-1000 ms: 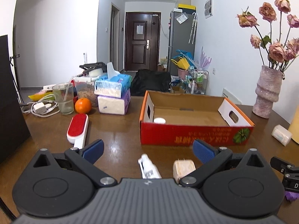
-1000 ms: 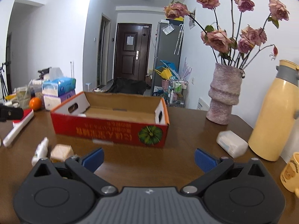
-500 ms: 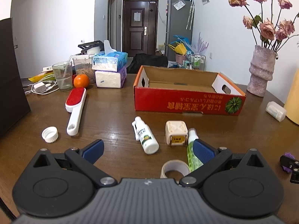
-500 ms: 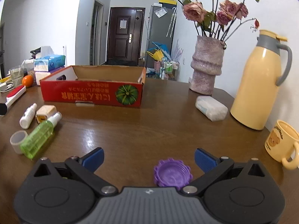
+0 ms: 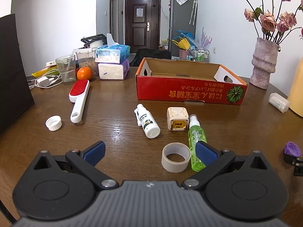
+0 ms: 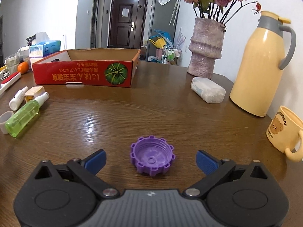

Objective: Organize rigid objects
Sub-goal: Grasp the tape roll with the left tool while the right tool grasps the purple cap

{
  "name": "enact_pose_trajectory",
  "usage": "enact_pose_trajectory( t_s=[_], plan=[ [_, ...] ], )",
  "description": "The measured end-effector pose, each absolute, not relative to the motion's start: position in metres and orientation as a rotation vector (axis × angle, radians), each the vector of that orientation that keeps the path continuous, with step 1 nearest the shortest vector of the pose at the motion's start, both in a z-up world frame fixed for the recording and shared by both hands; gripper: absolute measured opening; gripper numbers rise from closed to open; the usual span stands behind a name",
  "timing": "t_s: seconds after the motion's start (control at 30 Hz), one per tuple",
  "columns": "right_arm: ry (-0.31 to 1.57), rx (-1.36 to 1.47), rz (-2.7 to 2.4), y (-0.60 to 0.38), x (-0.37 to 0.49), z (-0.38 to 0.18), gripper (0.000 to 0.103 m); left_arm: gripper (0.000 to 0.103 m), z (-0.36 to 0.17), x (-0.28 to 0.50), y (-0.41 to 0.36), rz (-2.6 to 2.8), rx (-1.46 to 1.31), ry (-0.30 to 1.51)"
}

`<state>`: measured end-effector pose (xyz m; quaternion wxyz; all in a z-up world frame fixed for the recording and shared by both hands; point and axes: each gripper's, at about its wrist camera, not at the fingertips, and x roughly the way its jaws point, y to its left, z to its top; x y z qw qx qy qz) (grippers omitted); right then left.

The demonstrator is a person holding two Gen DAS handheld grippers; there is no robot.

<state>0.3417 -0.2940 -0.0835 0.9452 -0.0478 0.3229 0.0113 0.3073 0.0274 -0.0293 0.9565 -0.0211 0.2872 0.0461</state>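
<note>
Brown wood-grain surface (image 6: 151, 102) fills both views, with a dark door and a grey fridge at the far end of the room. Low over it, the right hand-held gripper (image 6: 151, 159) has its blue pads spread wide and closing, with a purple ridged cap (image 6: 152, 158) lying open side up between them, touched by neither pad. Beyond it stand a clear box of cotton swabs (image 6: 208, 89), a yellow flask (image 6: 262, 64), a stone-look vase (image 6: 207, 46) of dried roses, and a cream mug (image 6: 285, 131) printed with a bear and small lettering too fine to read fully. The left hand-held gripper (image 5: 150, 152) is likewise spread and empty; just ahead of its right pad lie a roll of tape (image 5: 176, 159) and a green spray bottle (image 5: 197, 143), its label too small to read. Further out are a white spray bottle (image 5: 147, 122) with a small illegible label, a cream cube (image 5: 177, 119), a white cap (image 5: 54, 123) and a red-and-white lint brush (image 5: 79, 97). Behind them sits an open red cardboard box (image 5: 189, 92), its side showing a green pumpkin picture and orange East Asian lettering upside down. Tissue packs (image 5: 112, 63), an orange (image 5: 84, 73) and a glass (image 5: 66, 69) stand at far left.
</note>
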Motion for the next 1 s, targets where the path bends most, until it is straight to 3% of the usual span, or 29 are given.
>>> enact_pose_trajectory(
  t_s=[0.07, 0.2, 1.0],
  plan=[
    [0.670, -0.081, 0.020, -0.299, 0.349, -0.085, 0.087, 0.103, -0.031, 0.306, 0.025, 0.095, -0.038, 0.588],
    [0.701, -0.040, 0.034, -0.307, 0.360, -0.090, 0.052, 0.103, -0.034, 0.307, 0.022, 0.098, -0.027, 0.601],
    [0.571, 0.056, 0.031, -0.320, 0.344, -0.088, 0.052, 0.103, -0.073, 0.341, 0.010, 0.144, 0.035, 0.692]
  ],
)
